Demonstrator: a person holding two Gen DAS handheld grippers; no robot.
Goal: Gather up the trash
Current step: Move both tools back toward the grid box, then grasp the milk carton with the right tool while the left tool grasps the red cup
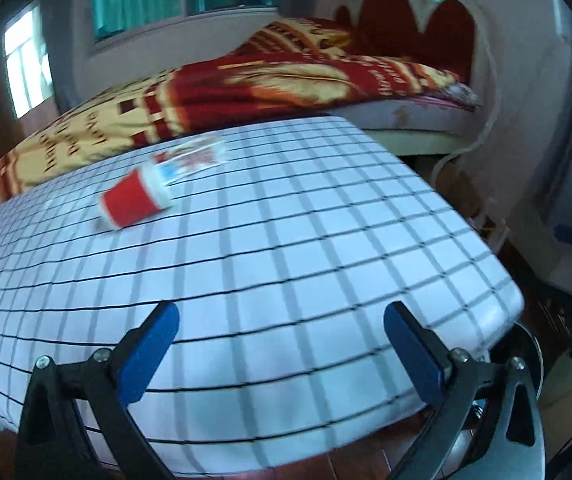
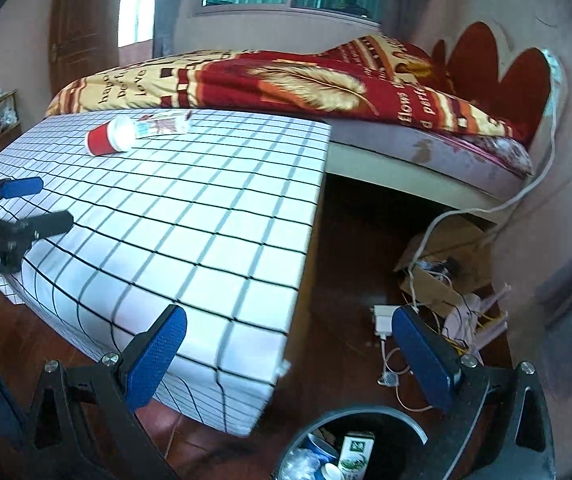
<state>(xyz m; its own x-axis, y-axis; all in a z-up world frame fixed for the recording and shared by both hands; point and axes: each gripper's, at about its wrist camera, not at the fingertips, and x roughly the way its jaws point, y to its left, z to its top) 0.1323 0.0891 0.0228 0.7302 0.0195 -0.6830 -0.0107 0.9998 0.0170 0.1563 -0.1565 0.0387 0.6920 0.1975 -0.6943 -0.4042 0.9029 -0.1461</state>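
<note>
Covering the table [image 1: 286, 240], a checked cloth; bed [image 1: 245, 80] behind.

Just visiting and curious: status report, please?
Left gripper open, empty. Right gripper open, empty, over bin. Red cup and clear wrapper lying on checked table. Path clear.

So there's a low table [image 2: 189, 216] with a white cloth in a dark grid pattern, pushed right up against the bed, and on its far side a red paper cup [image 2: 105, 138] lies tipped over with a flattened clear wrapper [image 2: 163, 124] just behind it, looks like they're touching. The rest of the cloth is bare, and the table stands on a reddish-brown wooden floor [image 2: 350, 280].
</note>
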